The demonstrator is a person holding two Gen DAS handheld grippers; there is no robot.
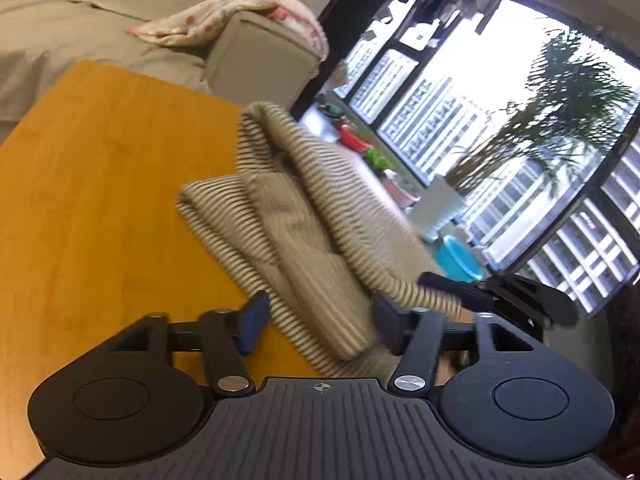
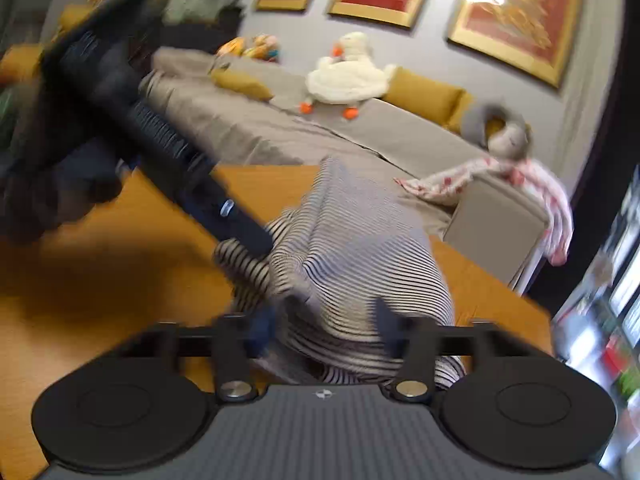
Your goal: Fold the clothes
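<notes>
Garment bunched on the tabletop, lying straight ahead of both tools, each at a near edge.

We find the striped garment (image 1: 304, 220) heaped in loose folds on the orange tabletop (image 1: 100, 200), its long axis running from the left tool (image 1: 318, 320) away toward the window. The left tool's jaws are partly closed with a near fold between them; the left pad stands clear of the cloth, so we judge no firm grip there. The right tool (image 2: 326, 326) has cloth gathered between its narrowed jaws, though blur prevents us confirming that the pads press on it. We judge both hands equally near, the left tool entering the right view across the far-left corner of the heap.
</notes>
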